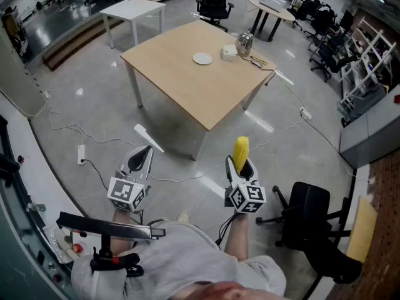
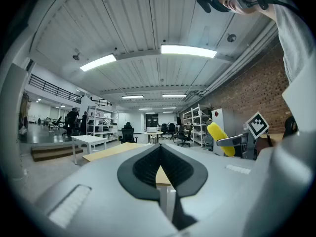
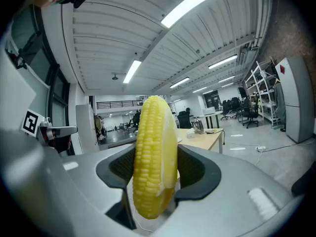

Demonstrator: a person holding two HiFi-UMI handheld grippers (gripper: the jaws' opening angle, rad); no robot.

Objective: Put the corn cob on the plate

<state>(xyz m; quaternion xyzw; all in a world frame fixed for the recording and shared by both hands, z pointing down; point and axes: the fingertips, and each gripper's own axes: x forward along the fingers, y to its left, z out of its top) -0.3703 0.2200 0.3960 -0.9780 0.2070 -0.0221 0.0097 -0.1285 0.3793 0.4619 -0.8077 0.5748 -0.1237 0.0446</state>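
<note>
A yellow corn cob (image 1: 240,149) stands upright between the jaws of my right gripper (image 1: 241,165), which is shut on it; up close the corn cob (image 3: 154,157) fills the gap in the right gripper (image 3: 155,184). From the left gripper view the corn cob (image 2: 217,138) shows off to the right. My left gripper (image 1: 142,157) hangs beside it with nothing in it, and the left gripper (image 2: 160,174) has its pads together. The small white plate (image 1: 202,58) lies far ahead on the wooden table (image 1: 187,83). Both grippers are over the floor, well short of the table.
Beside the plate stand a white box (image 1: 229,52) and a metal kettle (image 1: 244,42) with a cable. A white table (image 1: 134,8) stands at the back left. A black office chair (image 1: 312,220) is at my right. Cables and a power strip (image 1: 81,154) lie on the floor.
</note>
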